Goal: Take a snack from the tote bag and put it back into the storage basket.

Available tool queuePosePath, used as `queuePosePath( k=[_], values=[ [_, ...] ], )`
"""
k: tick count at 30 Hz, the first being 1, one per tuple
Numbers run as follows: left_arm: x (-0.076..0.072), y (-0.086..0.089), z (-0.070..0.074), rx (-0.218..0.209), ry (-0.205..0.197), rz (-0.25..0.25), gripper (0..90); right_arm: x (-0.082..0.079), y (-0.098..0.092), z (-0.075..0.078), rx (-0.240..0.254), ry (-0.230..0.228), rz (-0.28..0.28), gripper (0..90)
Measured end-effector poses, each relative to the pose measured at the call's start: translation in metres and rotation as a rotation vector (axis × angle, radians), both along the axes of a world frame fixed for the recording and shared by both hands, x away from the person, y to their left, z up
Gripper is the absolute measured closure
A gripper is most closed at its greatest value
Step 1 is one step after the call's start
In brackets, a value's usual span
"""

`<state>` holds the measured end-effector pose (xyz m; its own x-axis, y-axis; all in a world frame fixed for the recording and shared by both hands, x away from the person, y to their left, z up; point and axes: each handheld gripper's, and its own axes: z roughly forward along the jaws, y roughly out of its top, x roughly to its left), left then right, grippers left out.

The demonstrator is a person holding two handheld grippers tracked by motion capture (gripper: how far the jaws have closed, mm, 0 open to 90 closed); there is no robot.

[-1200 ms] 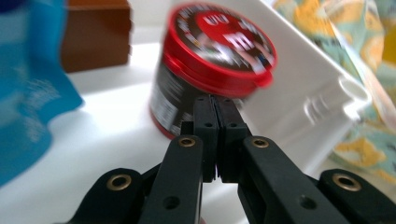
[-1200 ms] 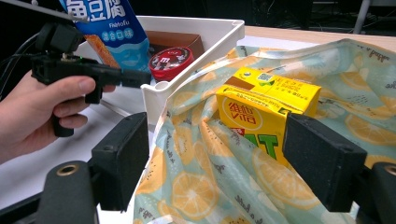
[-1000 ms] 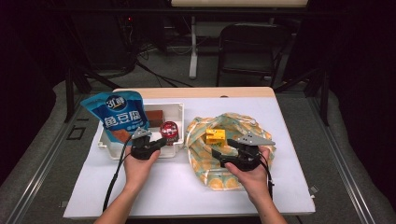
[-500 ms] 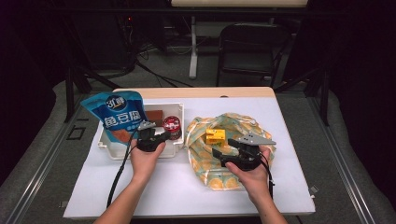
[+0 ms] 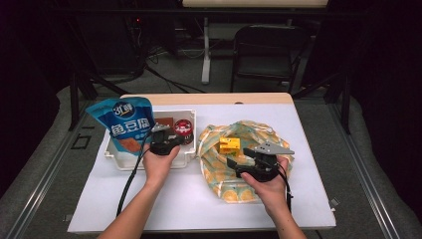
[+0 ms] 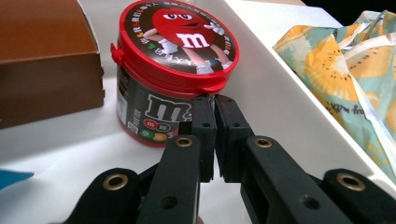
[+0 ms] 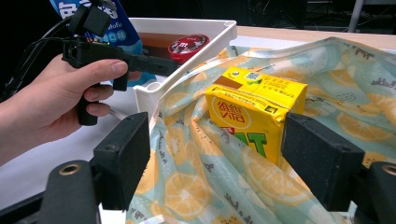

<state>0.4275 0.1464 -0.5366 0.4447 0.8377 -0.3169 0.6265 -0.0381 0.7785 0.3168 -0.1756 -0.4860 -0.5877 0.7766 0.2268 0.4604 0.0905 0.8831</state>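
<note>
On the bench (image 5: 308, 199), going left to right, a blue snack pouch (image 5: 124, 124) stands in the white tray (image 5: 149, 162) at its 9 o'clock end, a brown box (image 6: 46, 60) lies behind it, and the red-lidded candy jar (image 6: 173, 70) stands upright at the tray's 3 o'clock end, close to the side wall. The left claw (image 6: 215, 100) is pressed together with nothing between its pads; its tips sit at the jar's 5 o'clock side, just under the lid's rim, and whether they touch cannot be told.

The step in hand is judged to be a pick of the jar. For that the left claw would first have to be spread wider than the jar's body and brought over from 6 o'clock, so that one pad passes each side. The gap between jar and tray wall is narrow, so the jar is best gripped below the lid, squarely, with the claw kept level to avoid tipping it against the wall.

To the right of the tray, at 3 o'clock from it, a fruit-printed cloth bag (image 5: 239, 179) lies open with a yellow drink carton (image 7: 254, 112) on it. The right claw (image 7: 233, 163) is spread wide, its pads apart on either side of the carton without pressing it. It is best held there, so that the bag stays ready to receive the jar.
</note>
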Motion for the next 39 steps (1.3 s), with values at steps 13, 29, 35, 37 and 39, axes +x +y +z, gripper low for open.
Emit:
queuePosePath(
  k=[13,29,35,37,39],
  values=[
    [0.010,-0.004,0.000,0.022,-0.009,0.006,88.2,0.001,-0.002,-0.001,-0.001,0.003,-0.014,24.0],
    [-0.039,0.022,0.016,0.035,-0.083,0.012,69.7,0.003,-0.003,-0.003,-0.004,0.002,-0.030,24.4],
    [-0.064,0.038,0.020,0.028,-0.119,0.031,58.1,0.003,-0.003,-0.003,-0.006,0.003,-0.036,24.5],
    [-0.073,0.043,0.020,0.027,-0.134,0.031,52.9,0.002,-0.003,-0.003,-0.011,0.003,-0.036,24.5],
    [-0.081,0.047,0.020,0.021,-0.154,0.023,48.1,0.002,-0.002,-0.003,-0.011,0.001,-0.039,24.5]
  ],
)
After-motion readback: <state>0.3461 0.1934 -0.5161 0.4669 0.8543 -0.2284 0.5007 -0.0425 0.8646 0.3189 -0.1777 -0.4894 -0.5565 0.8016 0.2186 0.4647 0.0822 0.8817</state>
